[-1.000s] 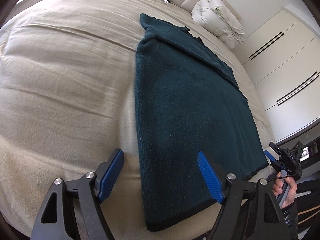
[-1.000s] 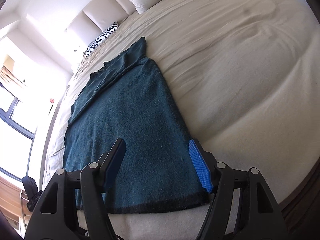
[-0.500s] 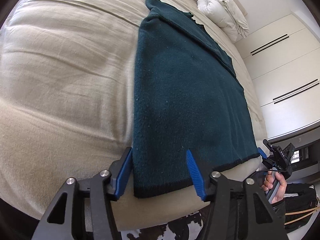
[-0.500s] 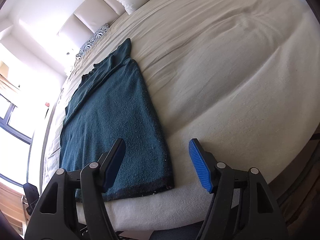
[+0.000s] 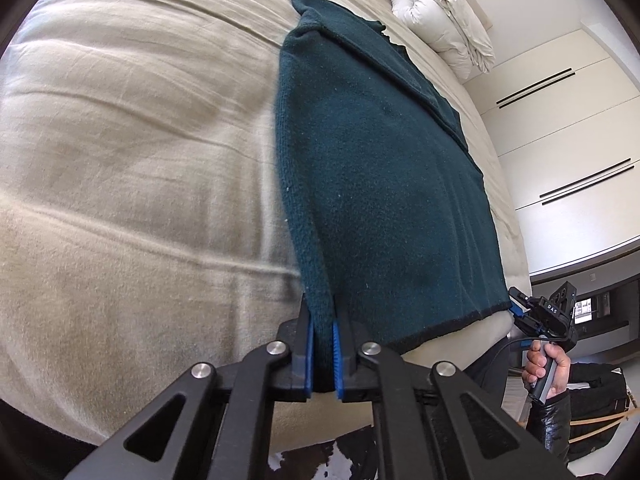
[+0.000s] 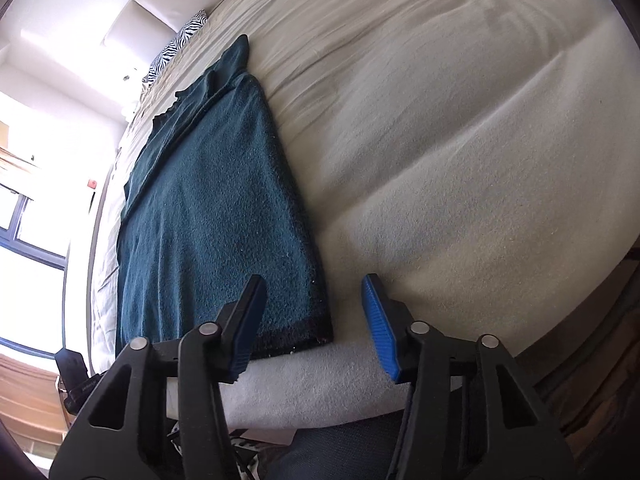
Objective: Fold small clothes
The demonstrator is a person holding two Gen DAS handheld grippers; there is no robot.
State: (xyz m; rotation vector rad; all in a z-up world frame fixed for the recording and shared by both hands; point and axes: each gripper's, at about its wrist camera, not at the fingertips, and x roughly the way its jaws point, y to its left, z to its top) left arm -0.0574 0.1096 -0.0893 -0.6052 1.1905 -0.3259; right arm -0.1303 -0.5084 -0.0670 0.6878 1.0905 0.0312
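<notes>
Between the left gripper's [image 5: 321,354] closed pads sits the sweater's [image 5: 384,184] corner.

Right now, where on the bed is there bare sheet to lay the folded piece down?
The left claw is shut on the dark teal knit sweater; the right claw is open at its other hem corner. Bare beige bedsheet stretches wide on the sweater's left; more lies bare on its right. It is crowded only by the headboard, at the rolled white duvet.
</notes>
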